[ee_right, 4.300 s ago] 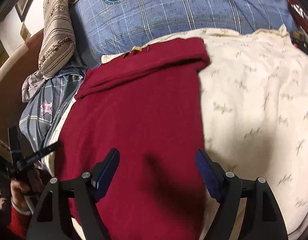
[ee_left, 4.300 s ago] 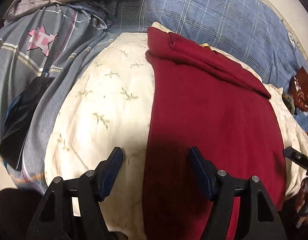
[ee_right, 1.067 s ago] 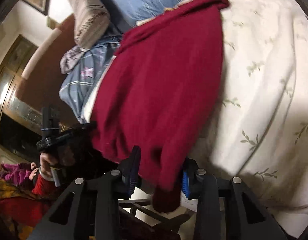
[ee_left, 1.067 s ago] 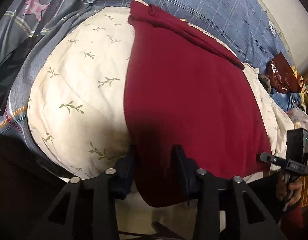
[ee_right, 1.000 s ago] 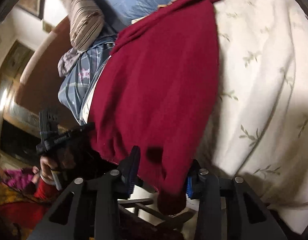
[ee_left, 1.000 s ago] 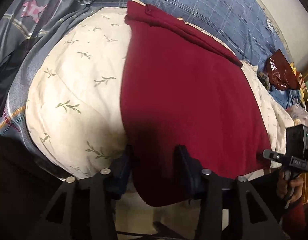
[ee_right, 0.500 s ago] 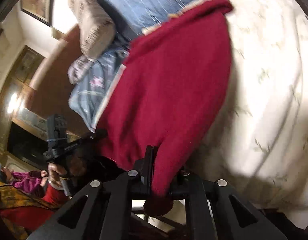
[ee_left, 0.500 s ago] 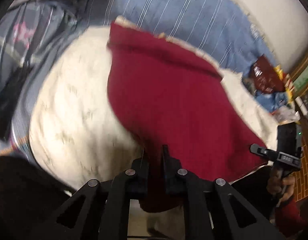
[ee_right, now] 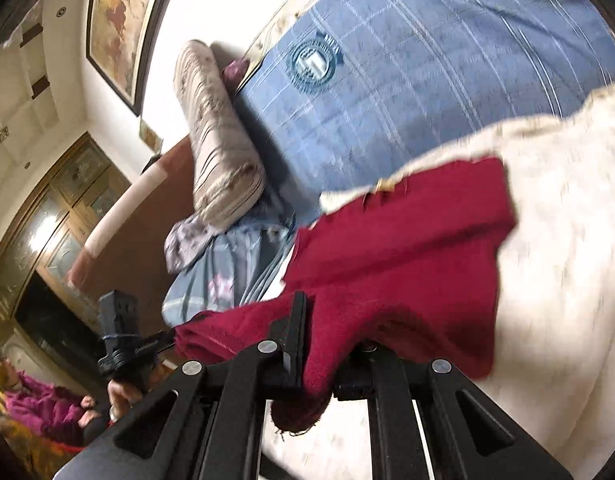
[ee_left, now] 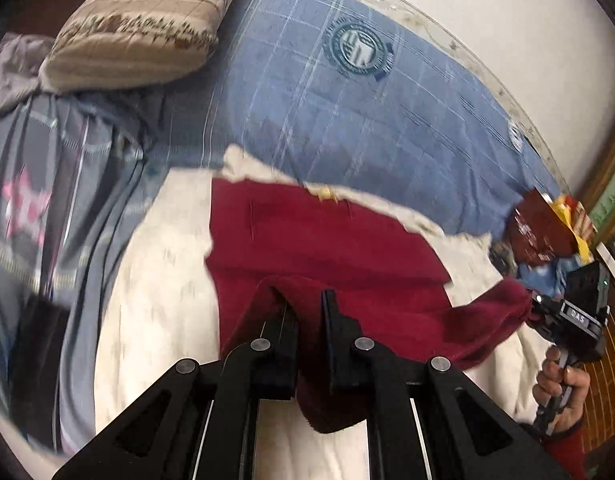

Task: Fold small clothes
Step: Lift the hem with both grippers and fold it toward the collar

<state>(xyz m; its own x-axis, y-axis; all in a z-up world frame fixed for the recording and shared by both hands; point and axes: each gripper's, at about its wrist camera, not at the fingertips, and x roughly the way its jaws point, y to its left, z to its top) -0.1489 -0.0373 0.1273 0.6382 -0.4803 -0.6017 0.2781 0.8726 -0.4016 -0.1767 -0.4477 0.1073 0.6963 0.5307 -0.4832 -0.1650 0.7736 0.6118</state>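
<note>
Left wrist view shows the left tool (ee_left: 307, 300) clamped tight on the near hem of the dark red garment (ee_left: 331, 248), with a tongue of cloth hanging down between its two arms. That hem is raised off the cream quilt (ee_left: 163, 280) and doubled back above the rest of the garment, which lies flat on the quilt, its far end folded over near the blue plaid sheet (ee_left: 347, 112). At the right of the garment, the right tool (ee_left: 535, 304) bites the other end of the raised hem, a hand (ee_left: 559, 380) gripping its handle. Right wrist view shows that tool's fingers (ee_right: 295, 320) pinched shut on the red cloth, one finger hidden under the fabric. A striped pillow (ee_left: 139, 24) lies beyond the garment, left of the sheet's round emblem (ee_left: 357, 50).
</note>
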